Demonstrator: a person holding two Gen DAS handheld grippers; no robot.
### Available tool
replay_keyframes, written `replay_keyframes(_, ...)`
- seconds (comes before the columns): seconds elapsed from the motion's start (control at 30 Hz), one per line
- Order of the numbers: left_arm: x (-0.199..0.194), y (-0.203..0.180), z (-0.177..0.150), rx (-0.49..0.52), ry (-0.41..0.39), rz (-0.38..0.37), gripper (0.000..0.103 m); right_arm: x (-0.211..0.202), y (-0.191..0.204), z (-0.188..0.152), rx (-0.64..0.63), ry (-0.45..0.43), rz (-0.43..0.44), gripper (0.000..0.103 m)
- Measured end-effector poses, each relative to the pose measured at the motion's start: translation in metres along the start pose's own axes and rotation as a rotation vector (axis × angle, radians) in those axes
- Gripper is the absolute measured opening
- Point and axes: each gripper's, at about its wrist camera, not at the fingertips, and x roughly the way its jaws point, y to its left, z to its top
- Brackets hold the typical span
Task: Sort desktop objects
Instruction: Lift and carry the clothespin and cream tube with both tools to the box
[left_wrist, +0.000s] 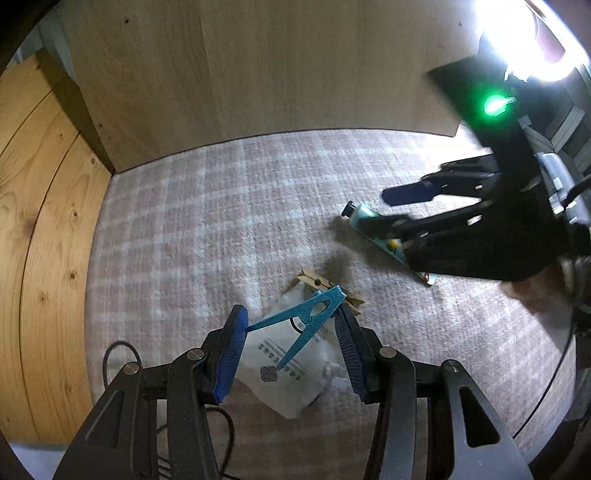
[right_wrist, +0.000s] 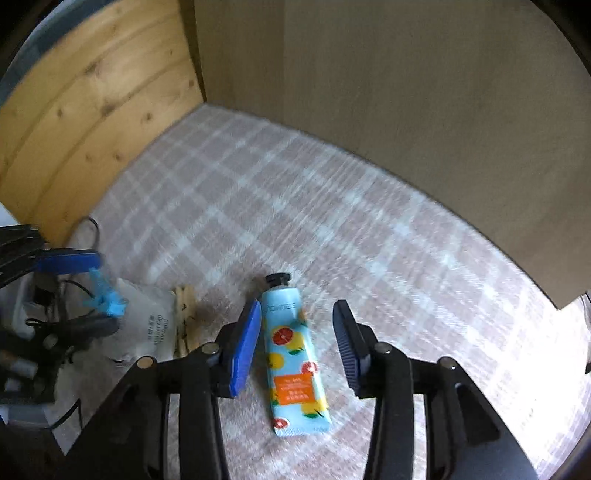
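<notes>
The left gripper (left_wrist: 291, 339) holds a blue clothes peg (left_wrist: 306, 321) crosswise between its blue pads, one handle leg against the left pad and the peg's jaw end against the right one; the peg's long axis runs across the gap, its other leg slanting down toward the camera. Under it lie a white packet (left_wrist: 291, 373) and a wooden peg (left_wrist: 321, 284) on the checked cloth (left_wrist: 207, 221).

The right gripper (right_wrist: 297, 343) stands half open over a hand cream tube (right_wrist: 293, 354), which lies flat, black cap pointing away toward the brown board wall (right_wrist: 406, 92), crimped end toward the camera. The left pad is at the tube's shoulder; the right pad is clear of it.

Cloth beyond the tube lies open up to the board wall; pine planks (right_wrist: 74, 122) close the left side.
</notes>
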Motion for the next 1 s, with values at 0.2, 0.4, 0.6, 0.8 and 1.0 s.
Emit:
replay_keyframes(0.2,-0.007,0.001,-0.013,-0.074,-0.028,0.004,0.047,0.016,0.013,-0.011,-0.038,-0.016,-0.061,0.027)
replay_keyframes(0.4,-0.020,-0.024,-0.019,-0.058,-0.064,0.005,0.047,-0.006,0.000,-0.037,0.047,-0.078,-0.027,0.026)
replay_keyframes(0.6,-0.035,-0.062,-0.018,-0.014,-0.095,-0.030,0.047,-0.052,-0.019,-0.069,0.144,-0.167,-0.034,0.026)
replay_keyframes(0.8,-0.050,-0.124,-0.008,0.090,-0.132,-0.081,0.046,-0.104,-0.038,-0.105,0.285,-0.243,-0.060,0.026)
replay_keyframes(1.0,-0.055,-0.202,0.002,0.217,-0.157,-0.177,0.047,-0.167,-0.077,-0.170,0.411,-0.283,-0.151,0.026)
